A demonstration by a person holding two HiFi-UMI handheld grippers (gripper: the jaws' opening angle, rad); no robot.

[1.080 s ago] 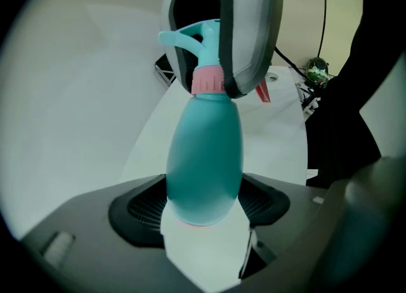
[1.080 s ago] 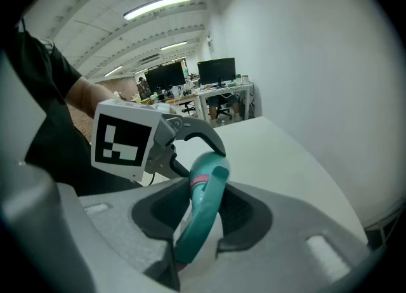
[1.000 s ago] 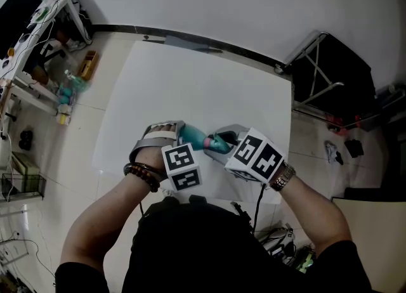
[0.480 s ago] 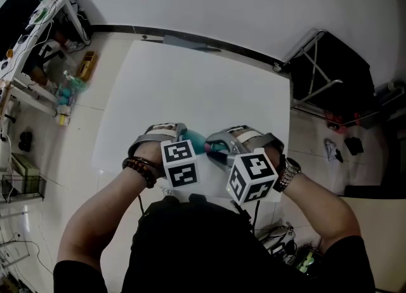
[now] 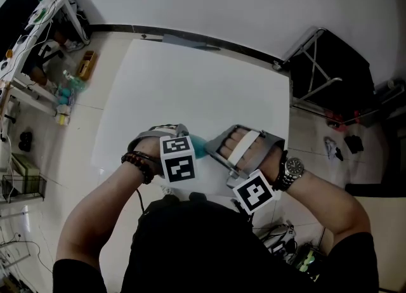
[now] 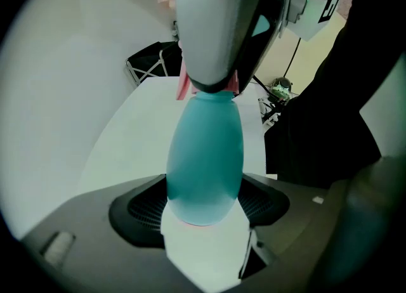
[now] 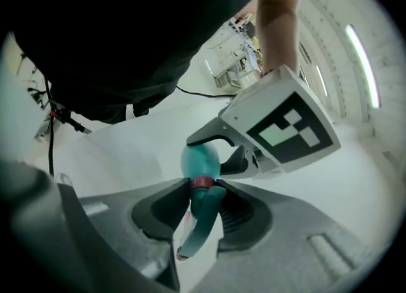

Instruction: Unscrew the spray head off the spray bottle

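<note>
We wear a black short-sleeved top (image 5: 190, 247), a dark beaded bracelet (image 5: 136, 162) on the left wrist and a metal wristwatch (image 5: 292, 170) on the right. Our left gripper (image 6: 204, 212) and right gripper (image 7: 204, 206) are grey, each carrying a white cube (image 5: 177, 166) with black square markers.

Over a white table (image 5: 190, 76), the left gripper (image 5: 166, 141) and right gripper (image 5: 236, 150) meet at a teal spray bottle (image 5: 198, 146), mostly hidden between them. A watch (image 5: 293, 169) circles the right wrist.
</note>
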